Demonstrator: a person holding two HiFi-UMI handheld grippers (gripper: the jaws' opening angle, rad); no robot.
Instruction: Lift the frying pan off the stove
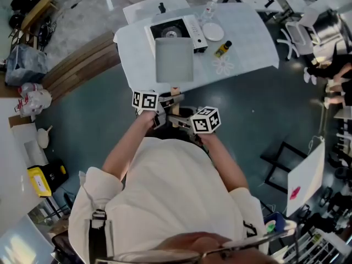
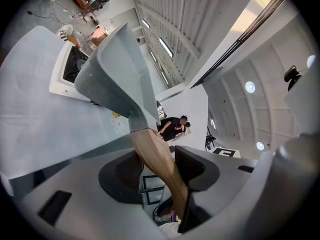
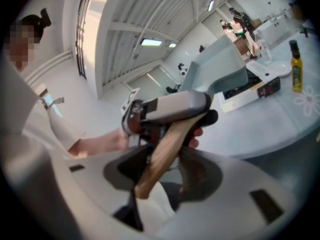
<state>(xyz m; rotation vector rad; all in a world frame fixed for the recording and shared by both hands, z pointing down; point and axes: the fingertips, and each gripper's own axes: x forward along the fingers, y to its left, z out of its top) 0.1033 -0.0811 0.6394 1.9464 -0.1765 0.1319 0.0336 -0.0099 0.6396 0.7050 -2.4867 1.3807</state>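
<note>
The frying pan [image 2: 115, 69] is likely stiff and far-end-heavy (metal); fingers of left gripper [image 2: 159, 170] and right gripper [image 3: 164, 170] both clamp its smooth wooden handle [image 2: 160, 156].

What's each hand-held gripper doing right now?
Left hand-held gripper: closed on the wooden handle of the frying pan.
Right hand-held gripper: closed on the same wooden handle, nearer its end.

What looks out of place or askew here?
Nothing stands out. The grey square frying pan is up off the white portable stove, left gripper and right gripper both clamped on its wooden handle; the yellow black-capped bottle stands upright.
</note>
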